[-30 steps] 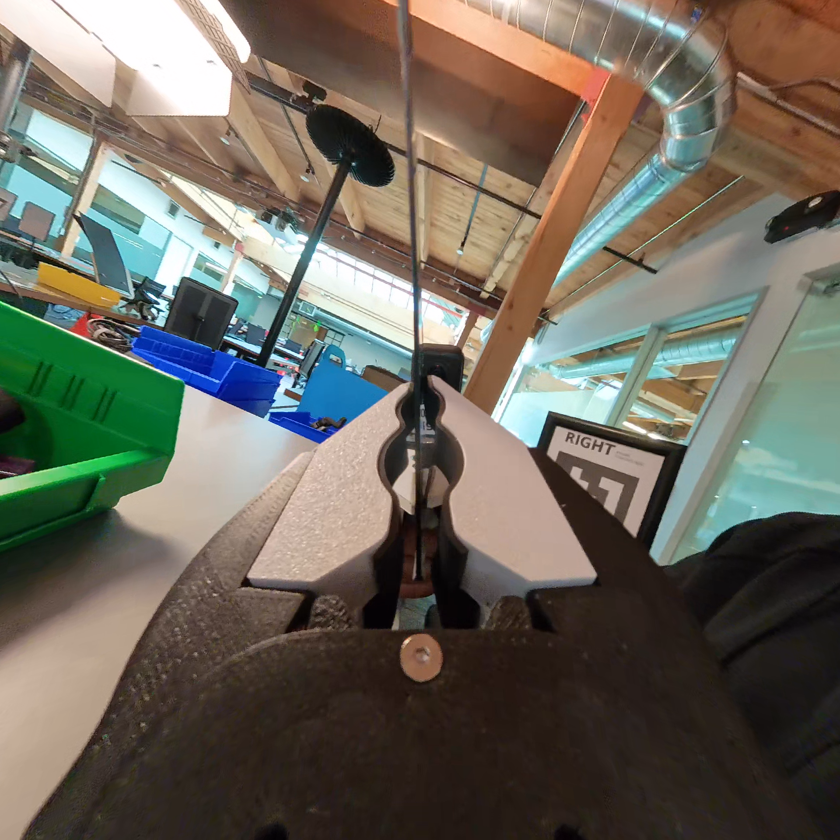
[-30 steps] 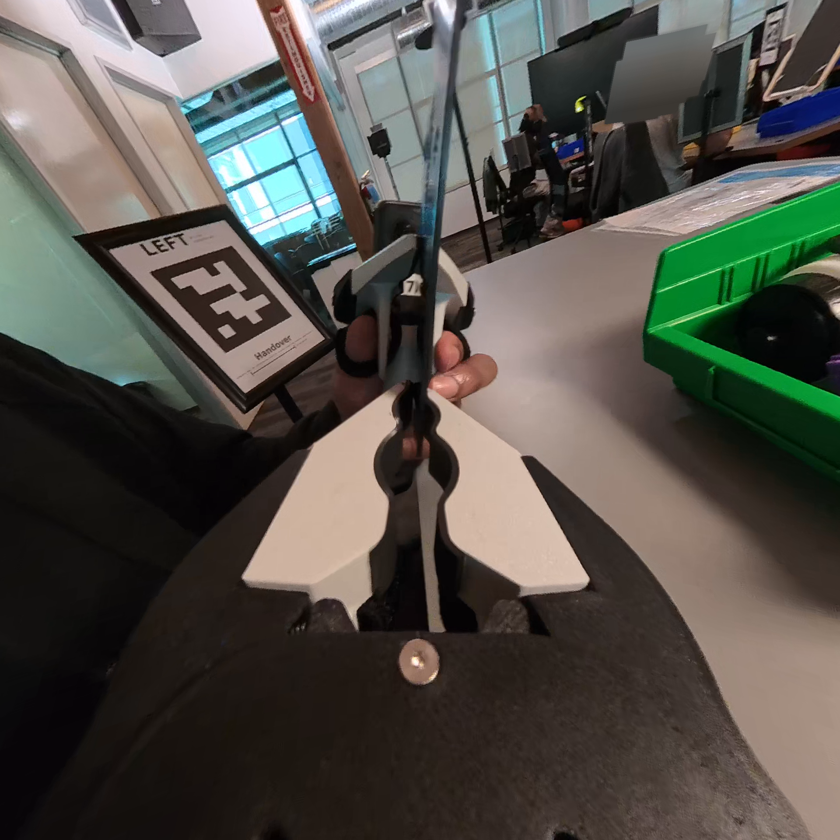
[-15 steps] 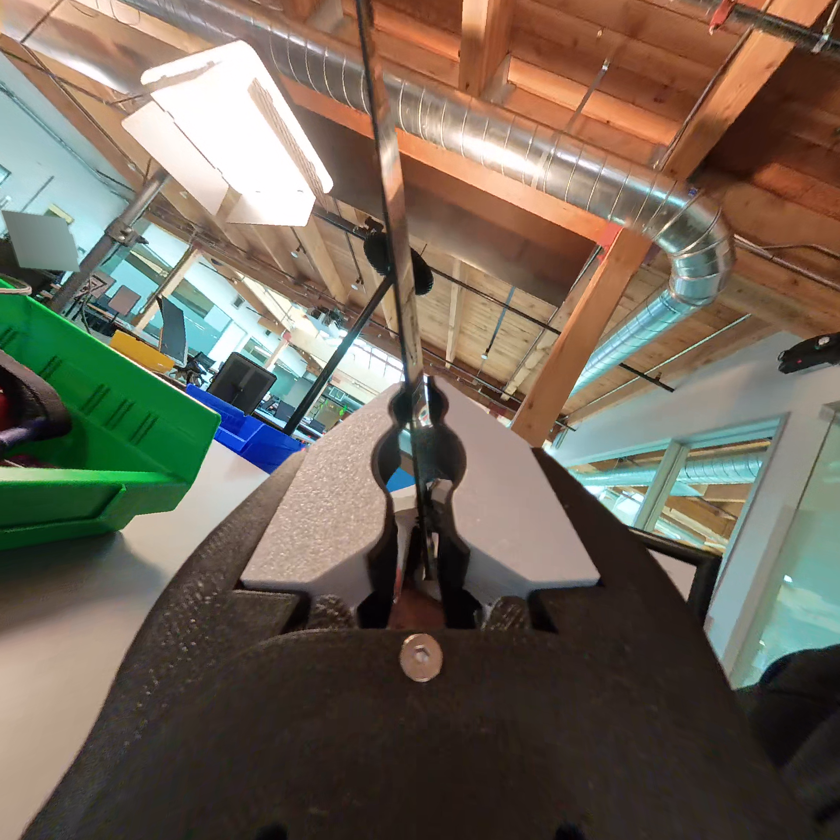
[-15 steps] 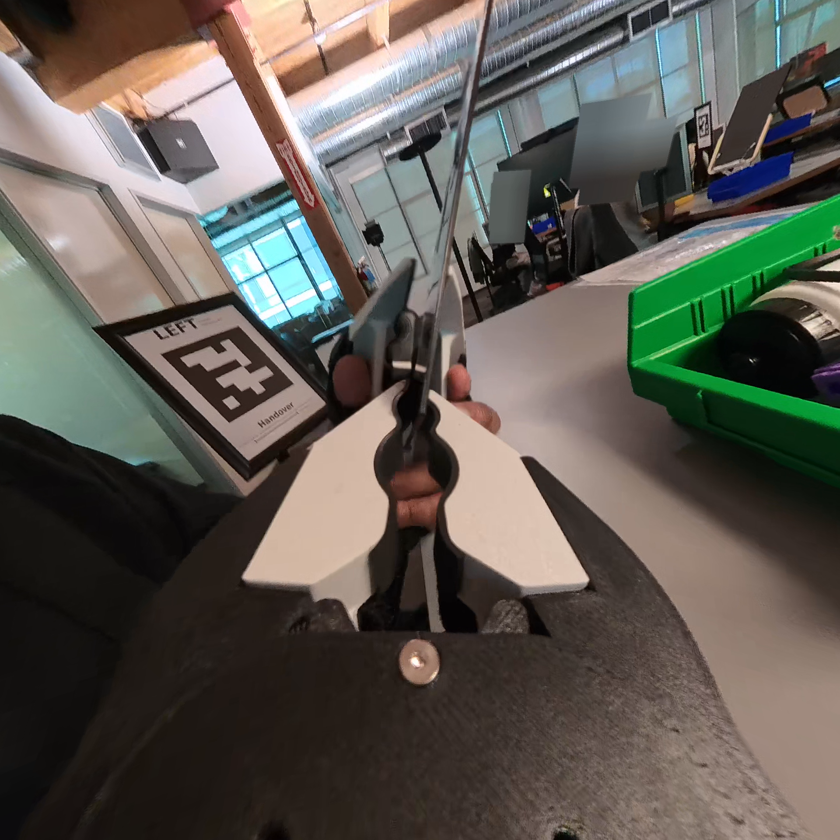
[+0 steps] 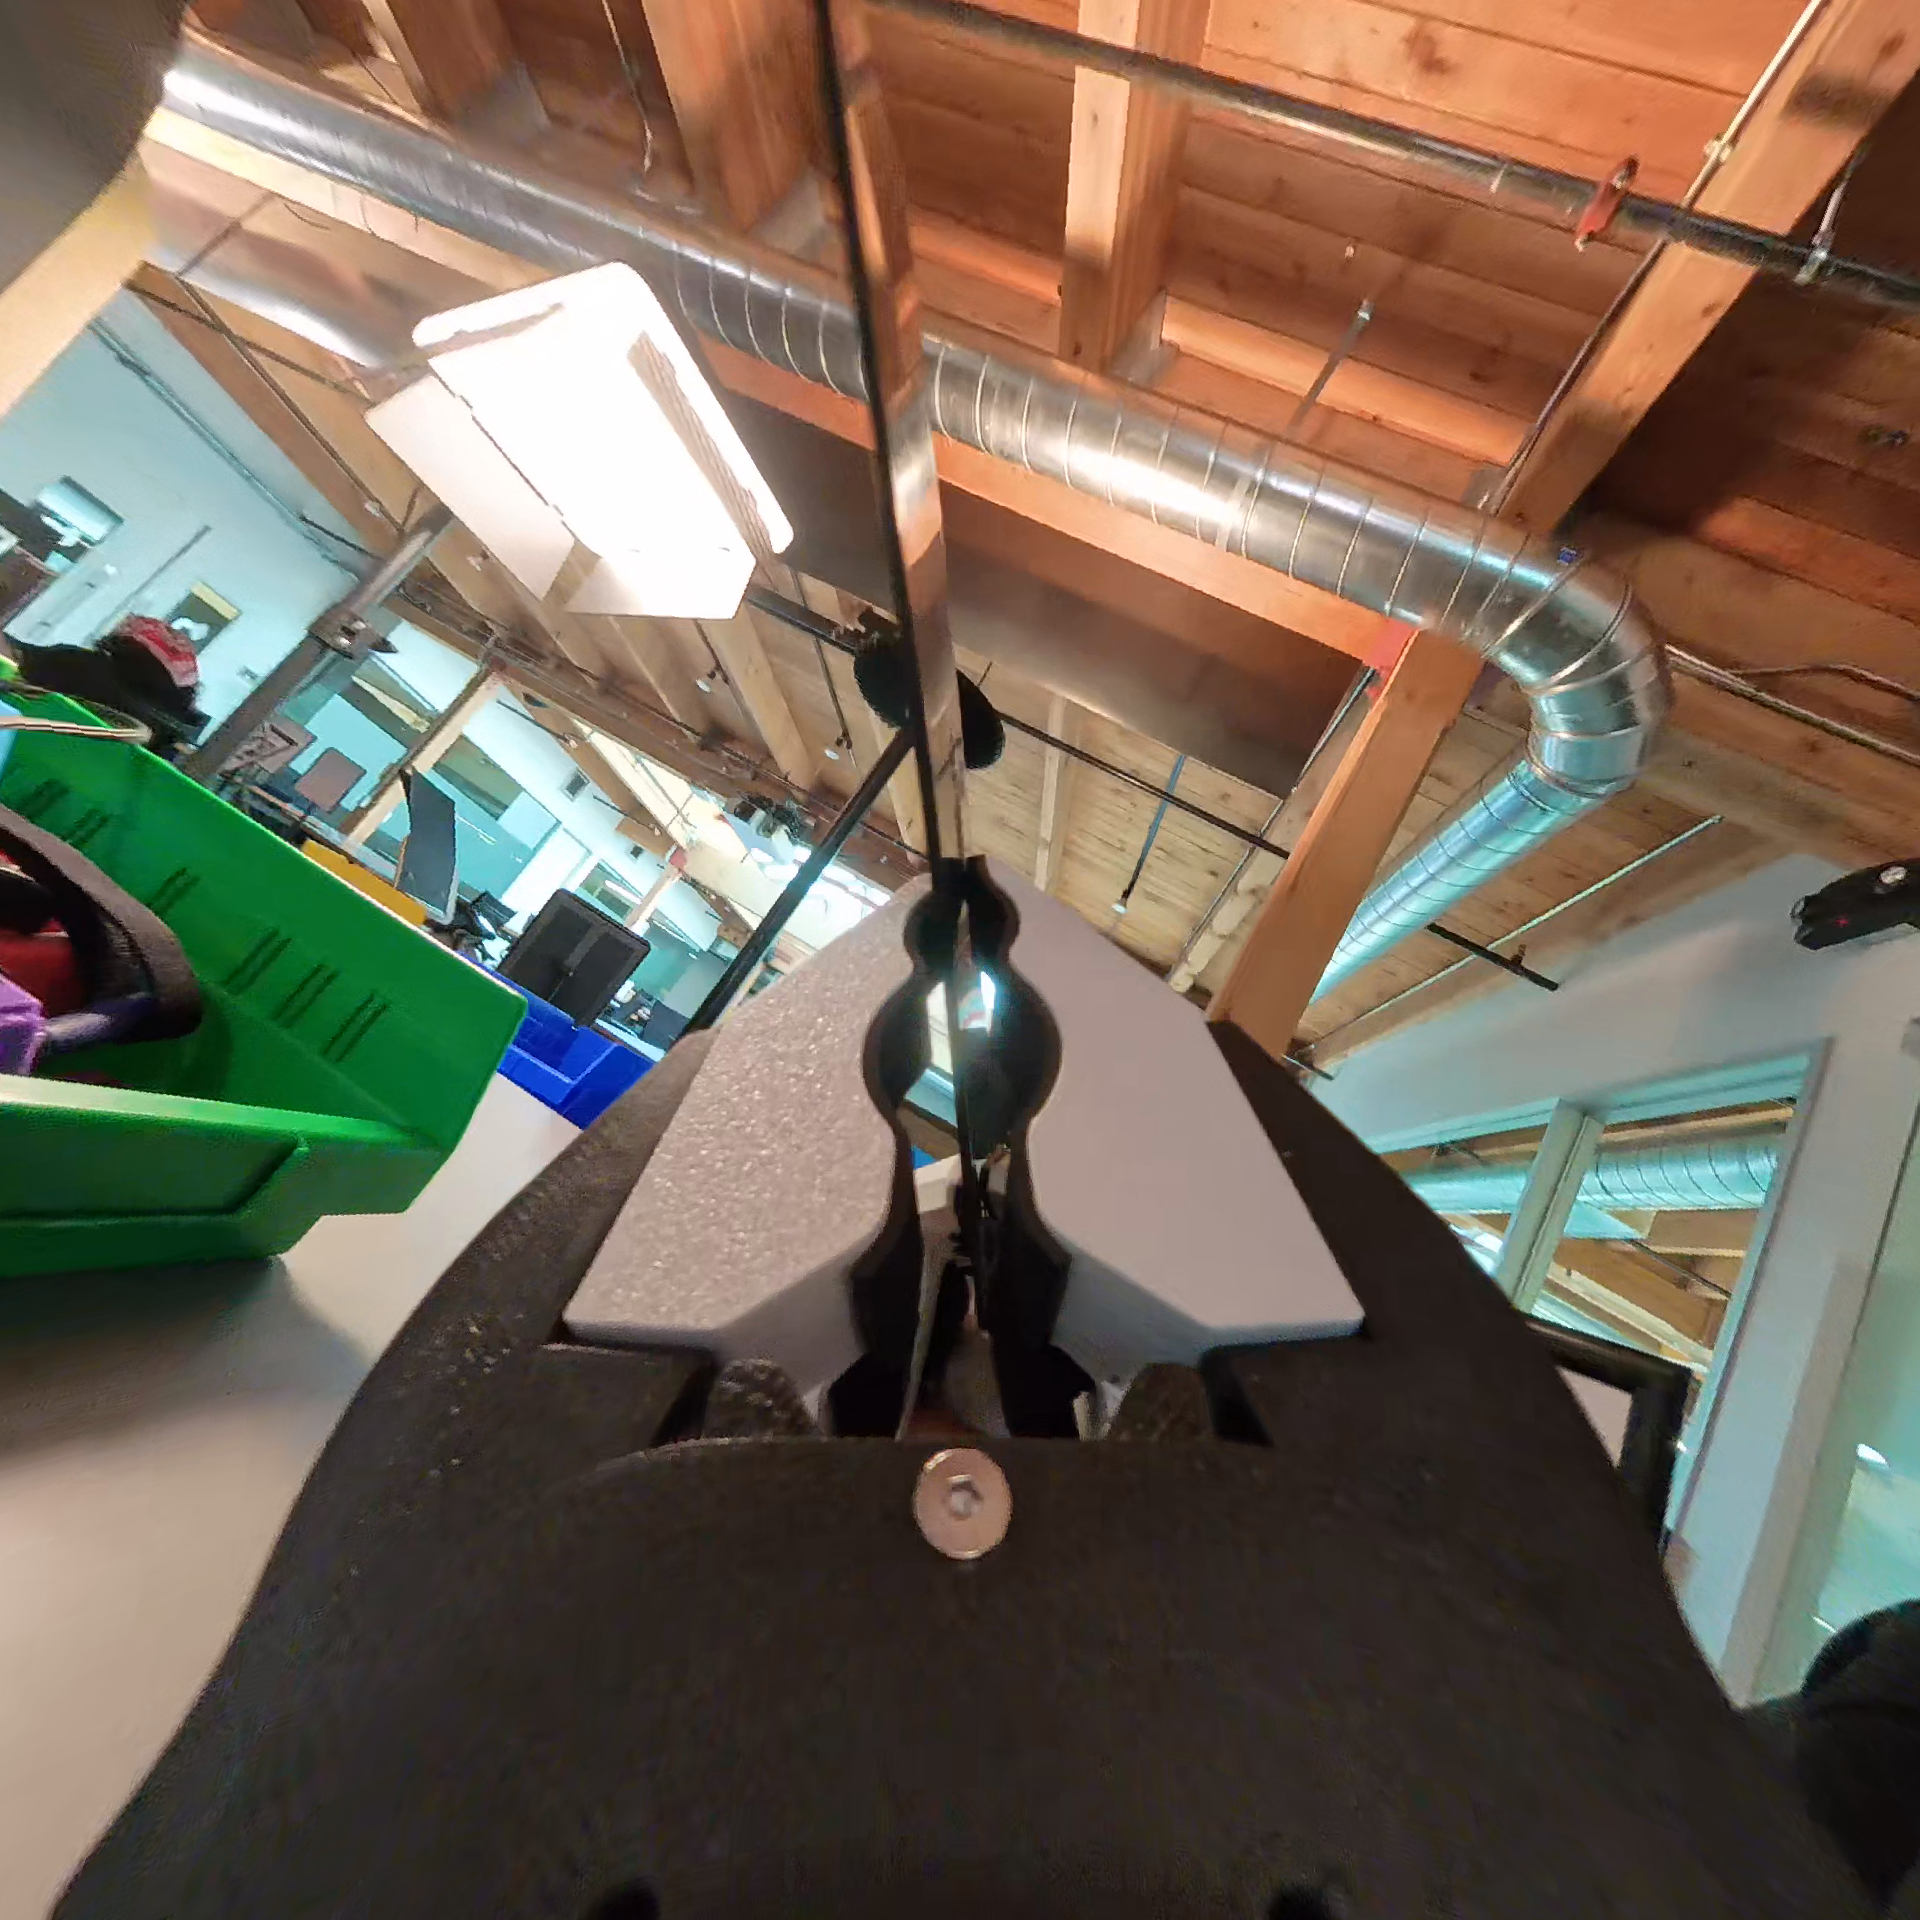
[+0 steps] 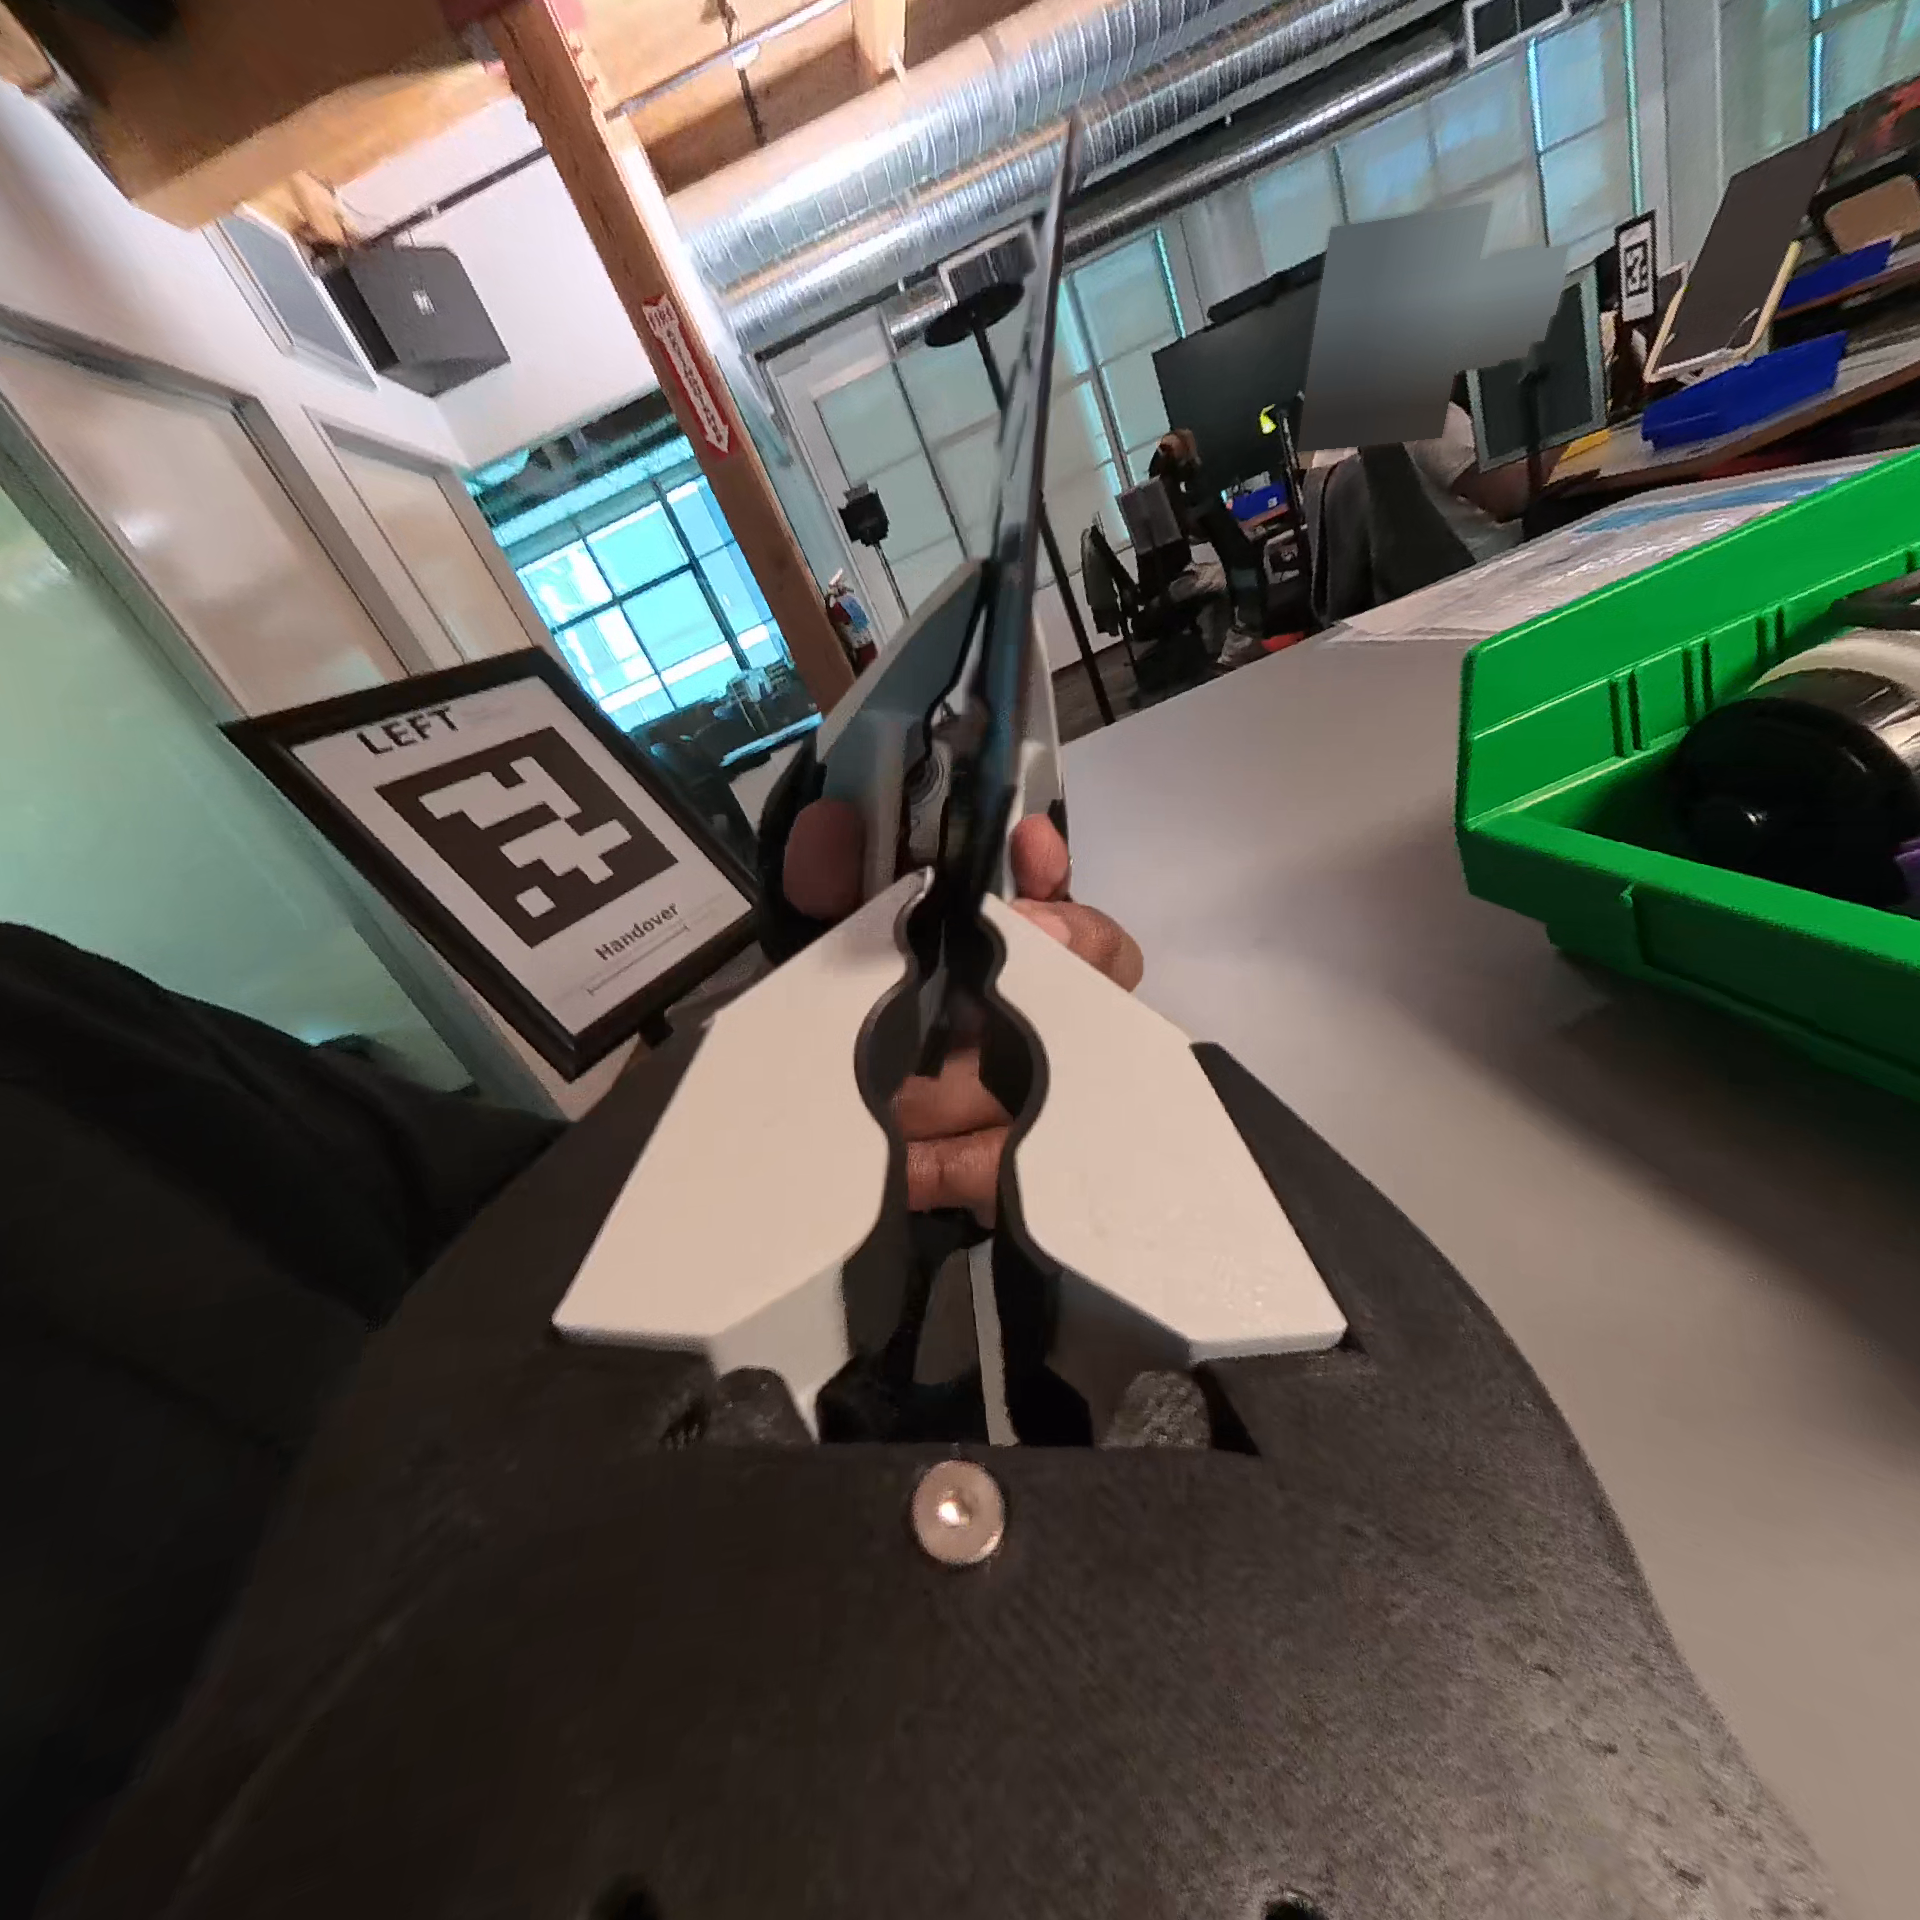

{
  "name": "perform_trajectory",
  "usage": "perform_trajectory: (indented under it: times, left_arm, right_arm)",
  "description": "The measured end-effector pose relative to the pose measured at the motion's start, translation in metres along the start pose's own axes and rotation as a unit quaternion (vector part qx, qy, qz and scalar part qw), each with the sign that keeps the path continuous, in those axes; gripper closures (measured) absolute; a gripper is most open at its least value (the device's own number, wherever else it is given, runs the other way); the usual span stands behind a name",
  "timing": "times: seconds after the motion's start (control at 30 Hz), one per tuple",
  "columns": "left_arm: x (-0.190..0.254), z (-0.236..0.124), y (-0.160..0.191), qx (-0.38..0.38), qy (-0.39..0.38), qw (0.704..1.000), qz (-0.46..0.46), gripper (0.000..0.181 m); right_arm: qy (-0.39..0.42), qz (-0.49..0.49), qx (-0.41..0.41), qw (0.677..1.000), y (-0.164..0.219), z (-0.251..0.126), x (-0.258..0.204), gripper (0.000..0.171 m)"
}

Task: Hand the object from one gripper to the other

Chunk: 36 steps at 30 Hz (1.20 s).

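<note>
Right now I'm clamping both my left gripper (image 5: pixel 961 883) and right gripper (image 6: pixel 951 914) onto the thin dark sheet (image 6: pixel 1023 520), its long axis pointing up.

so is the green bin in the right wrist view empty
No, the green bin on the grey table holds a black and white roll-like cylinder and something purple at the frame edge.

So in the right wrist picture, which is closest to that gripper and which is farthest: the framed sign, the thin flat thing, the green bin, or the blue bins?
From the right gripper:
1. Thin flat object, pinched in its fingers, dead ahead.
2. Framed sign, just ahead on the left.
3. Green bin, on the table to the right; about as near as the sign, hard to rank.
4. Blue bins, far back on the right.
</note>
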<state>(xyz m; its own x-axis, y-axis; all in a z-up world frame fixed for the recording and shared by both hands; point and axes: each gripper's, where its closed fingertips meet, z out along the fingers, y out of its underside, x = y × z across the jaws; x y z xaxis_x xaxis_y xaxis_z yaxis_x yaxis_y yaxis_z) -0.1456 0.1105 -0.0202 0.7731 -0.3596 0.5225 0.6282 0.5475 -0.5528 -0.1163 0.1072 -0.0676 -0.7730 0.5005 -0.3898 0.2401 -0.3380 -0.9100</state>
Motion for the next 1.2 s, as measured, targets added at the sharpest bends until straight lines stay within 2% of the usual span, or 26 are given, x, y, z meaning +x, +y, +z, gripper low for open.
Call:
perform_trajectory:
  times: [0.07,0.13,0.2,0.3,0.43,0.47,0.53,0.6,0.7,0.73,0.8,0.83,0.9,1.0,1.03,1.1,1.2]
  left_arm:
    - [0.002,0.002,0.001,-0.013,0.006,1.000,0.000,0.176]
    - [0.006,0.002,-0.001,-0.025,0.016,0.999,0.015,0.166]
    - [0.010,0.001,0.000,-0.041,0.027,0.998,0.027,0.178]
    - [0.013,0.001,-0.002,-0.027,0.018,0.998,0.051,0.179]
    - [0.004,-0.005,-0.014,0.048,-0.019,0.998,0.027,0.178]
    - [0.002,-0.005,-0.013,0.052,-0.023,0.998,0.025,0.179]
    - [0.004,-0.002,-0.002,0.036,-0.019,0.999,0.022,0.178]
    - [0.005,0.001,0.002,0.023,-0.017,0.999,0.014,0.177]
    - [0.006,0.002,0.001,0.001,-0.008,1.000,0.021,0.165]
    - [0.008,0.003,0.001,-0.011,0.000,1.000,0.022,0.176]
    - [0.013,0.003,0.002,-0.023,0.016,0.999,0.022,0.178]
    - [0.012,0.003,0.000,-0.011,0.005,0.999,0.030,0.178]
    - [0.010,0.000,-0.008,0.034,-0.012,0.999,0.023,0.178]
    - [0.003,-0.006,-0.011,0.078,-0.034,0.996,-0.004,0.178]
    - [0.004,-0.005,-0.007,0.075,-0.030,0.997,-0.006,0.178]
    - [0.004,0.000,0.007,0.050,-0.031,0.998,-0.013,0.178]
    - [0.008,0.003,0.009,0.040,-0.023,0.999,-0.019,0.171]
  right_arm:
    - [0.000,-0.007,-0.013,1.000,0.001,-0.001,-0.002,0.169]
    - [-0.003,-0.019,-0.026,0.999,0.001,-0.005,-0.004,0.169]
    - [-0.007,-0.027,-0.032,0.999,-0.001,-0.009,-0.006,0.169]
    - [-0.001,-0.023,-0.004,1.000,-0.012,-0.013,-0.005,0.165]
    - [-0.009,0.012,0.029,0.999,-0.015,-0.009,-0.003,0.140]
    - [-0.008,0.011,0.029,0.999,-0.013,-0.006,-0.003,0.140]
    - [-0.003,-0.005,0.037,0.999,-0.014,-0.005,-0.004,0.167]
    - [-0.003,-0.006,0.029,1.000,-0.015,-0.007,-0.004,0.169]
    - [-0.002,-0.020,-0.004,1.000,-0.012,-0.014,-0.004,0.169]
    - [-0.009,-0.021,-0.010,1.000,-0.012,-0.017,-0.006,0.169]
    - [-0.011,-0.026,0.010,1.000,-0.021,-0.020,-0.008,0.167]
    - [-0.006,-0.027,0.037,0.999,-0.028,-0.022,-0.008,0.166]
    - [-0.011,-0.002,0.083,0.996,-0.039,-0.023,-0.007,0.150]
    - [-0.021,0.021,0.076,0.997,-0.029,-0.012,-0.008,0.140]
    - [-0.011,0.015,0.071,0.997,-0.025,-0.008,-0.006,0.142]
    - [0.002,0.000,0.092,0.996,-0.028,-0.007,-0.005,0.167]
    - [0.004,0.001,0.092,0.996,-0.032,-0.012,-0.004,0.169]
